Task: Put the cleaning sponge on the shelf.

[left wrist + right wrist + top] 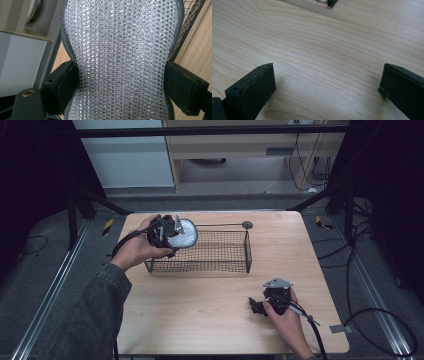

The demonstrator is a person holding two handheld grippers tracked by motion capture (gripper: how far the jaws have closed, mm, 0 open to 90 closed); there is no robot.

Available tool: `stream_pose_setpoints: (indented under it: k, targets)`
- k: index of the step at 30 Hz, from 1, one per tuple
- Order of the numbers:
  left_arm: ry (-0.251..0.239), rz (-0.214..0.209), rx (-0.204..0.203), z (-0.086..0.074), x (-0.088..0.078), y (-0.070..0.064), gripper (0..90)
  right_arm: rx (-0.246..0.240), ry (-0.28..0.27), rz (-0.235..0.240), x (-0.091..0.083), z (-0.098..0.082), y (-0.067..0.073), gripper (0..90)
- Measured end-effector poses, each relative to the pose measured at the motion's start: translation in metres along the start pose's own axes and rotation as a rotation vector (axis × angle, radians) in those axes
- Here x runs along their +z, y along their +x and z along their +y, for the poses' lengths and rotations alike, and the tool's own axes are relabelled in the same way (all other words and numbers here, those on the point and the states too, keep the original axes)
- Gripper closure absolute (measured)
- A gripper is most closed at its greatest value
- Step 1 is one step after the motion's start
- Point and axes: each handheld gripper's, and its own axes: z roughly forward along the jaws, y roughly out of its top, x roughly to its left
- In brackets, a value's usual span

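Observation:
A silver, glittery mesh pad (184, 234) with a grey rim hangs over the left end of a black wire basket (225, 256). My left gripper (167, 231) is shut on it. In the left gripper view the pad (120, 37) stands upright between the two black pads (63, 82), which squeeze its narrow waist from both sides. My right gripper (257, 306) rests low at the table's front right, held by a hand. In the right gripper view its jaws stand wide open (327, 82) over bare wood, with nothing between them.
The basket sits mid-table on the light wooden tabletop (200, 310), with a thin wire handle ending in a round disc (247, 224) along its far side. One basket corner (331, 3) shows far ahead of the right gripper. Cables trail off the table's right edge.

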Motion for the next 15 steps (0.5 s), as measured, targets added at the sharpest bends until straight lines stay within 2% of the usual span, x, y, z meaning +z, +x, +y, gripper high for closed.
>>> stream_pose_setpoints:
  k: [15]
  targets:
    - [-0.012,-0.001,0.028,0.0028,0.0082,0.0018,15.2,-0.001,0.0,0.0,0.0,0.0,0.0,0.4]
